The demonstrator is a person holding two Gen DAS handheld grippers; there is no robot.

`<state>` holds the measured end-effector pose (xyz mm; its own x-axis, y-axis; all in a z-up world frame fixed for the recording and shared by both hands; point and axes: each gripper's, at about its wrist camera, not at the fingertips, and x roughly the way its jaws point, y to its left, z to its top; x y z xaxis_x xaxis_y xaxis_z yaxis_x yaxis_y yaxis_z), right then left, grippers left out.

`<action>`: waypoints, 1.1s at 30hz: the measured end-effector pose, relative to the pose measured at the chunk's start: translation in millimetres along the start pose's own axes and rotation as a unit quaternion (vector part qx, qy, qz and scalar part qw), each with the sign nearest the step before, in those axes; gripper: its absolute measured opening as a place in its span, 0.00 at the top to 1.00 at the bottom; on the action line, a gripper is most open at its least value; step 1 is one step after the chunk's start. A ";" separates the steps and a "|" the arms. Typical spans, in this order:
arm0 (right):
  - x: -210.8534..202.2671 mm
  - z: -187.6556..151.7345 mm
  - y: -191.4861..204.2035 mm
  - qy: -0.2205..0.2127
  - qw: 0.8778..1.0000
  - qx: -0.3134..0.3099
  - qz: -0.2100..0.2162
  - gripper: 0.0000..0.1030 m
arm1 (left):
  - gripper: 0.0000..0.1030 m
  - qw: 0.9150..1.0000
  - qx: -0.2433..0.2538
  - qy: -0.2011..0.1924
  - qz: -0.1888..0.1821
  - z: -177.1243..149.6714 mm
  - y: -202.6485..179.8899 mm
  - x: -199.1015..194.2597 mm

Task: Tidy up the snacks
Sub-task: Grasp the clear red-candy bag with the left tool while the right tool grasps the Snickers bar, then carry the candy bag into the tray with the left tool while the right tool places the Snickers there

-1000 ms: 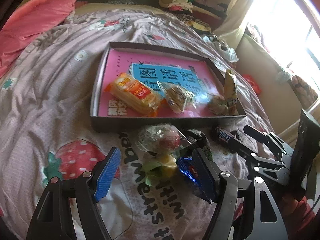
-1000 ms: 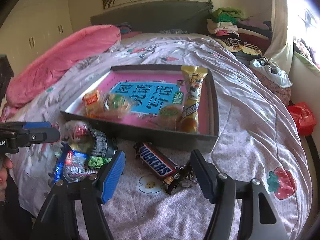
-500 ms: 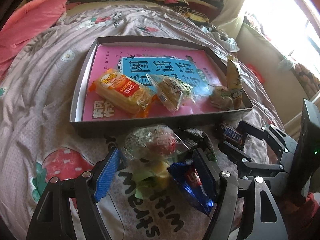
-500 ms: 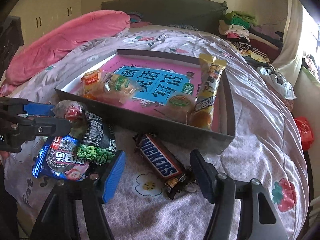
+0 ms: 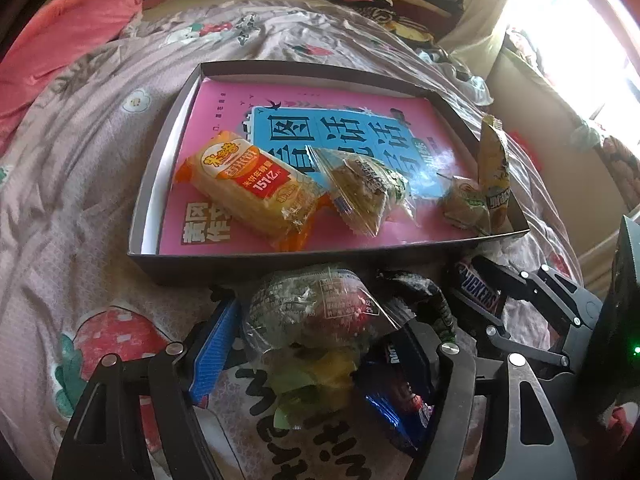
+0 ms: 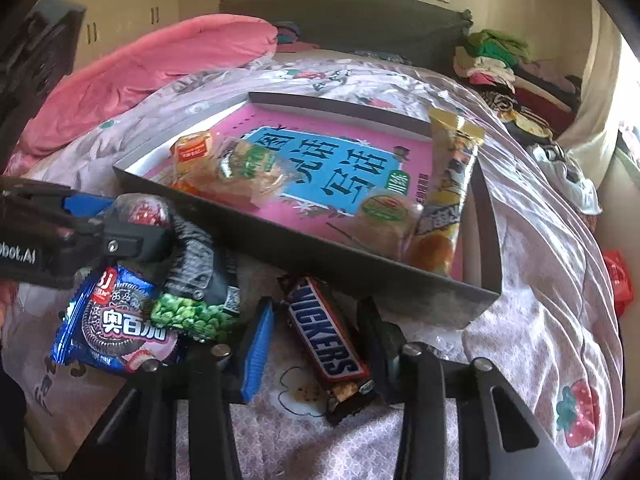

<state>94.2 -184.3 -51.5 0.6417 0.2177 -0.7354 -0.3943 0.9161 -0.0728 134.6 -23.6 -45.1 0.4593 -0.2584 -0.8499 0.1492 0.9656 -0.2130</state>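
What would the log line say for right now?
left gripper: straddling clear-wrapped snack, not clamped | right gripper: straddling Snickers bar, not clamped | tray: four snacks inside

Four snack packets are counted inside one dark tray [image 5: 152,216]: one orange cracker pack [image 5: 252,190], two clear-wrapped cakes [image 5: 362,192] [image 5: 466,206], one yellow stick pack [image 5: 494,168]. Along its near edge, five more are seen: one Snickers bar [image 6: 326,336], one blue cookie packet [image 6: 112,324], one green pea packet [image 6: 196,300], one clear red-centred packet [image 5: 316,312], one yellow-green packet [image 5: 316,380].

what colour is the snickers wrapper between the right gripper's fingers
Dark brown, with blue lettering on white; the Snickers bar shows best in the right wrist view.
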 end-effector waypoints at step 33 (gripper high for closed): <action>-65.5 16.5 -56.0 -0.134 0.973 0.144 0.119 0.72 | 0.43 0.997 -0.016 -0.076 -0.023 19.4 9.2 -53.3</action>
<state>85.1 -244.3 11.9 0.7190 0.4796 -0.5030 -0.3769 0.8771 0.2976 128.4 -1.6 7.6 0.5808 -0.3011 -0.7563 0.1460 0.9526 -0.2671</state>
